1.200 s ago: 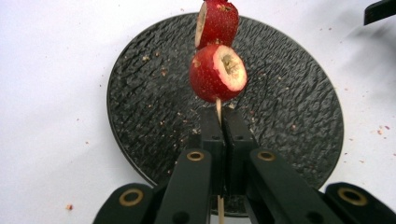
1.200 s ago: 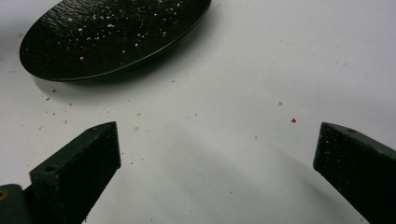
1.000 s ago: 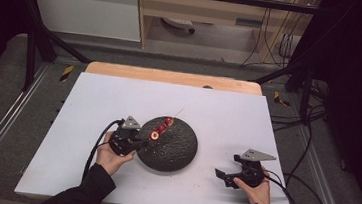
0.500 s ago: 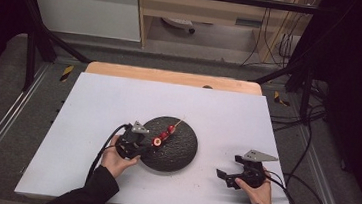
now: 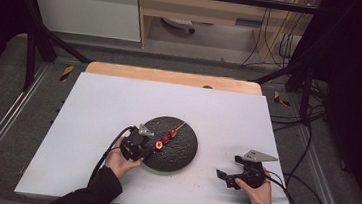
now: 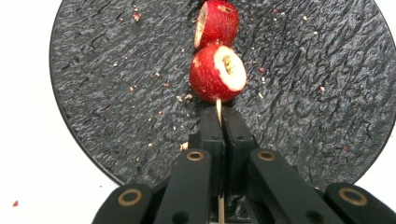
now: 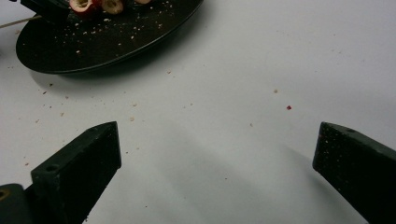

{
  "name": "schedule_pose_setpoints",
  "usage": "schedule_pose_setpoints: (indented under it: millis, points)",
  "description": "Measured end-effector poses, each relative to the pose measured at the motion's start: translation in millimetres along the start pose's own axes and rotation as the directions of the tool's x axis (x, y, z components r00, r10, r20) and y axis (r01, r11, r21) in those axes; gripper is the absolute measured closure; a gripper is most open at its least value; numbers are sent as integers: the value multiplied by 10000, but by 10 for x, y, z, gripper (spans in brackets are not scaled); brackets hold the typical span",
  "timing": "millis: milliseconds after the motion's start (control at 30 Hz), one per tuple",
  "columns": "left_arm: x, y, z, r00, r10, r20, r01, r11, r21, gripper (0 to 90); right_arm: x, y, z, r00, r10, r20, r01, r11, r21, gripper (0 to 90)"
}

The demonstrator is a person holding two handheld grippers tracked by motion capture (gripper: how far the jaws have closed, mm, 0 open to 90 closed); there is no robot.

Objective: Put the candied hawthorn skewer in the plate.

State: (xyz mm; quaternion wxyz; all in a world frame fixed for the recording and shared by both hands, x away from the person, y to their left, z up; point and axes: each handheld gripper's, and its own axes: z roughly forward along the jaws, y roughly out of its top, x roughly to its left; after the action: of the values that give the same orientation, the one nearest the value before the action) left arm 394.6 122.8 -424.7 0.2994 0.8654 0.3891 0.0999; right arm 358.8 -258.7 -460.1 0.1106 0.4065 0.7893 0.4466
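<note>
Nearest the camera in the high view: 2 forearms in dark sleeves enter from the bottom edge, each hand on a gripper. Right gripper [image 5: 226,176] sits low on the white table [image 5: 98,104], right of the plate and well apart from it, held by the right hand [image 5: 256,187]; grey three-cornered plate [image 5: 259,155] on top, cable trailing off right. In the right gripper view its jaws stand wide, nothing between them, only bare table with scattered crumbs [image 7: 275,91] underneath.

Left gripper [image 5: 148,146] is at the plate's left rim, held by the left hand [image 5: 120,161], cable looping back toward the sleeve. Left gripper view: jaws pressed narrow together, pinching the thin wooden skewer [image 6: 218,109] near its end; the stick runs down between the pads. Skewer carries red fruit pieces with pale cut faces; 2 are close in the left gripper view, the nearest piece [image 6: 217,73] just beyond the jaw tips, the next [image 6: 216,22] touching it behind.

Skewer lies over the round black textured plate [image 5: 184,155], pointing up-right, bare tip near the plate's far edge. Crumbs are on the plate surface.

Farther off: wooden table edge [image 5: 171,77], black frame bars, cabinet and cables on the floor.
</note>
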Motion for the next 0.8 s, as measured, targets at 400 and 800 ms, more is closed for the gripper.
schedule_pose_setpoints:
  millis: [400,800]
  points:
    - [53,-61,-145,9995,257,167,-242,9962,-835,687,4,-2,-4,10000,25,51,-25,10000,43,18]
    - [261,-250,-442,9967,697,407,-619,9838,-1684,280,2,2,-13,10000,25,76,-25,10000,-4,15]
